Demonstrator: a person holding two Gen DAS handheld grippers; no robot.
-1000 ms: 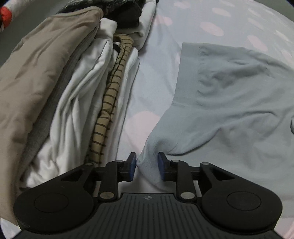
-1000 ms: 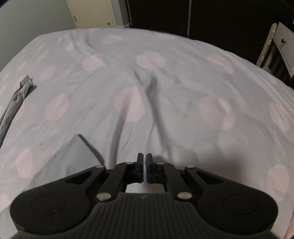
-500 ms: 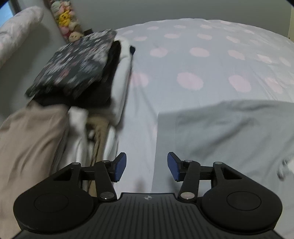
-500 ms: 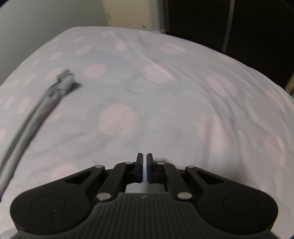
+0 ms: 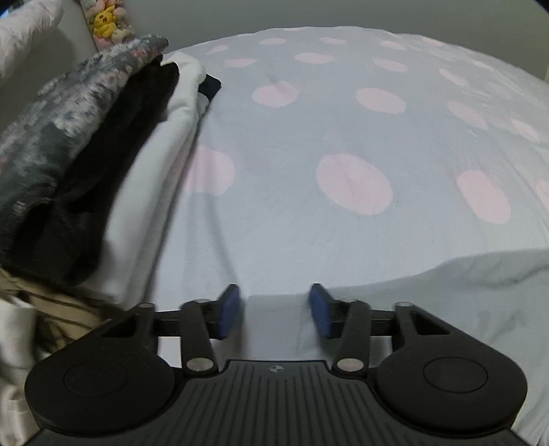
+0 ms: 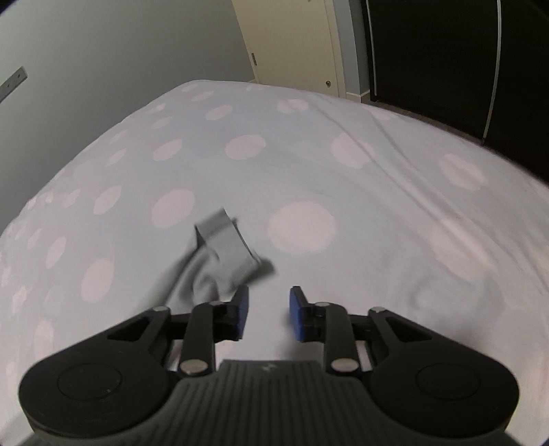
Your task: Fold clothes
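A pale grey garment (image 5: pixel 446 291) lies flat on the bed at the lower right of the left wrist view, its edge passing under my left gripper (image 5: pixel 274 310). That gripper is open with nothing between its blue pads. In the right wrist view a bunched, folded-over end of the grey garment (image 6: pixel 223 254) lies on the sheet just ahead and left of my right gripper (image 6: pixel 267 314). The right gripper is open and holds nothing; its left pad sits close beside the cloth.
The bed has a light blue sheet with pink dots (image 5: pixel 353 185). A stack of folded clothes (image 5: pixel 103 154), patterned dark, black, white and tan, rises along the left. Plush toys (image 5: pixel 106 24) sit behind it. A cream door (image 6: pixel 298 44) and dark wardrobe (image 6: pixel 446 58) stand beyond the bed.
The left gripper let go of the grey garment, opened wide and moved forward along the clothes stack. The right gripper opened from shut and swung toward the garment's bunched end.
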